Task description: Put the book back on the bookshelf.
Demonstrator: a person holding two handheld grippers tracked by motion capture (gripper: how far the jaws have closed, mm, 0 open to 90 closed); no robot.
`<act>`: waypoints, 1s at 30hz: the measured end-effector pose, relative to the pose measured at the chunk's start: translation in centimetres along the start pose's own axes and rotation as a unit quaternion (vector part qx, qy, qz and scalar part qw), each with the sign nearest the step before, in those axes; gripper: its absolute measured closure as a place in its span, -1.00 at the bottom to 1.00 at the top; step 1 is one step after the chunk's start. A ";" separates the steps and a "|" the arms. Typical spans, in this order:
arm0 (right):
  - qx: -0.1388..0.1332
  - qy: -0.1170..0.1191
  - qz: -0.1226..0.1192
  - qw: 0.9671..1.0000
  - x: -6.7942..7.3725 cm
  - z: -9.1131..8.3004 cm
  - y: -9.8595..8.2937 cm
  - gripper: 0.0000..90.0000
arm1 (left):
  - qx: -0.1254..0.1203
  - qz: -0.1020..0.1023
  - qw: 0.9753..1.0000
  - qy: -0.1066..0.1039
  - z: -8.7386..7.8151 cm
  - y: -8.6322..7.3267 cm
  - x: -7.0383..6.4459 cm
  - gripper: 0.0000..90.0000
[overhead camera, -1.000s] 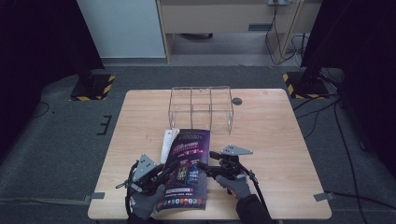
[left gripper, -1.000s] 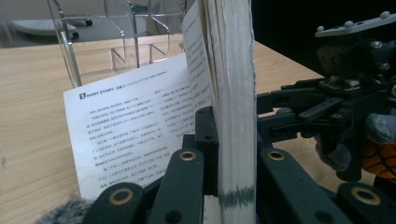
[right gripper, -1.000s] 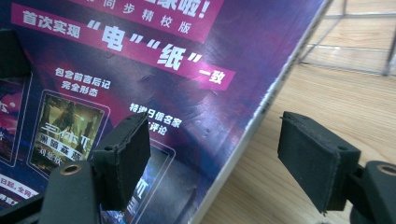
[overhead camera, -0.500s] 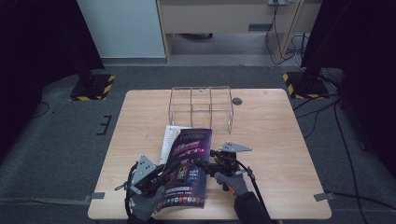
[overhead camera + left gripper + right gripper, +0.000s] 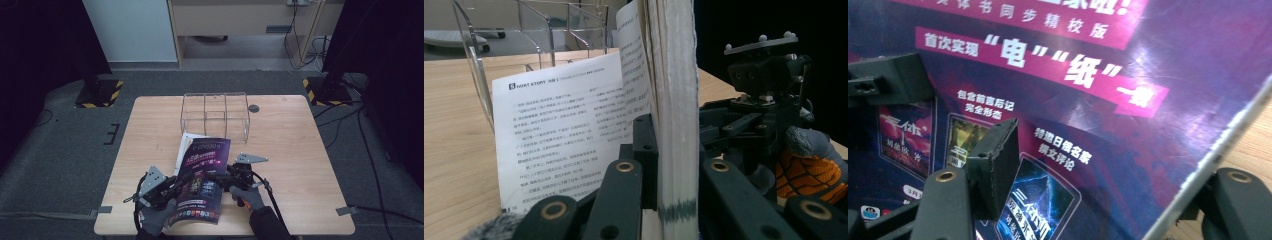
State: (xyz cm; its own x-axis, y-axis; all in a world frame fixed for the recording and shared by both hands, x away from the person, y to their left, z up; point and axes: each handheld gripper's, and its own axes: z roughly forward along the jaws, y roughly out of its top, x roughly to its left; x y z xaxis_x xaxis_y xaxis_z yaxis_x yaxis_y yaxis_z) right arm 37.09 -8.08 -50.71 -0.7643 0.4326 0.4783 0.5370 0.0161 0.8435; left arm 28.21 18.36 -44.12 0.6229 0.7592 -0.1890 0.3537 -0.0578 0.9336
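Near the front edge of the tabletop (image 5: 300,150), a little left of its middle, a magazine (image 5: 202,185) with a purple cover is being handled by both grippers. The left gripper (image 5: 162,186) comes at it from the left side; in the left gripper view its two black jaws are closed on a thick block of pages (image 5: 674,100), standing on edge between them, while one loose printed page (image 5: 569,145) fans away to the left. The right gripper (image 5: 227,179) sits at the magazine's right edge, with one jaw lying over the glossy cover (image 5: 1088,100) and the other showing just beyond and under the cover's edge, so it looks clamped on that edge, though I can't see the contact itself.

Behind the magazine, toward the back of the tabletop, stands a clear acrylic divided organizer (image 5: 216,114), near but apart from it.

To my eye the step is lifting or turning the magazine as one piece. It would go best if both hands rise together and keep the spine straight, since the loose page could fold or tear, and glossy paper slips easily. Mind the organizer's front wall as well.
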 end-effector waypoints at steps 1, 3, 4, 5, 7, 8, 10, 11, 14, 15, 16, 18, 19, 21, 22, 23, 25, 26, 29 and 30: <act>0.003 -0.003 -0.004 1.000 0.1 0.1 -0.1 -0.17 | 0.001 -0.002 1.000 -0.001 0.1 -0.1 0.0 0.84; 0.005 -0.006 -0.001 1.000 0.0 0.0 -0.2 -0.04 | 0.001 -0.005 1.000 0.000 0.2 -0.2 0.1 0.84; 0.005 -0.006 -0.001 1.000 0.0 0.0 -0.2 -0.04 | 0.001 -0.005 1.000 0.000 0.2 -0.2 0.1 0.85; 0.004 -0.011 0.005 1.000 0.0 -0.3 -0.2 0.10 | 0.002 -0.008 1.000 0.000 0.2 -0.3 0.2 0.84; 0.005 -0.011 0.011 1.000 0.0 -0.6 -0.2 0.26 | 0.002 -0.012 1.000 0.002 0.3 -0.4 0.3 0.84; 0.006 -0.013 0.013 1.000 0.0 -0.7 -0.2 0.33 | 0.004 -0.014 1.000 0.004 0.5 -0.5 0.4 0.84; 0.007 -0.020 0.011 1.000 0.2 -1.0 -0.1 0.43 | 0.006 -0.015 1.000 0.007 0.6 -0.6 0.4 0.84; 0.007 -0.022 0.011 1.000 0.3 -1.1 -0.1 0.48 | 0.006 -0.015 1.000 0.010 0.7 -0.6 0.4 0.84; 0.011 -0.023 0.011 1.000 0.6 -1.4 0.1 0.61 | 0.009 -0.018 1.000 0.023 0.9 -0.7 0.6 0.84; 0.011 -0.023 0.011 1.000 0.6 -1.4 0.1 0.61 | 0.009 -0.018 1.000 0.023 0.9 -0.7 0.6 0.84; 0.011 -0.022 0.012 1.000 0.7 -1.4 0.1 0.63 | 0.011 -0.019 0.999 0.027 0.9 -0.8 0.7 0.84; 0.011 -0.021 0.015 1.000 1.0 -1.6 0.2 0.67 | 0.011 -0.024 0.999 0.032 1.0 -0.9 1.0 0.84; 0.012 -0.021 0.015 1.000 1.0 -1.6 0.3 0.67 | 0.011 -0.024 0.999 0.032 1.0 -0.9 1.0 0.84; 0.013 -0.022 0.016 1.000 1.2 -1.6 0.3 0.68 | 0.013 -0.025 0.999 0.039 1.0 -0.9 1.2 0.84; 0.014 -0.023 0.015 1.000 1.4 -1.6 0.4 0.69 | 0.013 -0.027 0.999 0.040 1.1 -1.0 1.3 0.83; 0.015 -0.023 0.016 1.000 1.4 -1.7 0.5 0.70 | 0.014 -0.028 0.999 0.041 1.1 -1.0 1.4 0.83; 0.016 -0.024 0.015 0.999 1.6 -1.7 0.6 0.72 | 0.016 -0.029 0.998 0.045 1.1 -1.2 1.7 0.83; 0.016 -0.024 0.015 0.999 1.6 -1.7 0.6 0.72 | 0.017 -0.031 0.998 0.044 1.2 -1.2 1.7 0.83; 0.018 -0.025 0.017 0.999 1.9 -1.7 0.7 0.74 | 0.021 -0.034 0.998 0.047 1.3 -1.4 2.0 0.82; 0.019 -0.026 0.017 0.999 2.0 -1.7 0.7 0.74 | 0.021 -0.035 0.998 0.047 1.3 -1.4 2.0 0.82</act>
State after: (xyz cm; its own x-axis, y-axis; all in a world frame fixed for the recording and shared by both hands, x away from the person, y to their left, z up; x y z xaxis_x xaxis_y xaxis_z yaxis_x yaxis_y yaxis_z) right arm 35.35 -8.79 -48.75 -0.7262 0.4789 0.4933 0.5771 0.0347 0.8159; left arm 29.89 19.15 -46.23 0.5282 0.8192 -0.2232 0.4253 -0.0278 0.9046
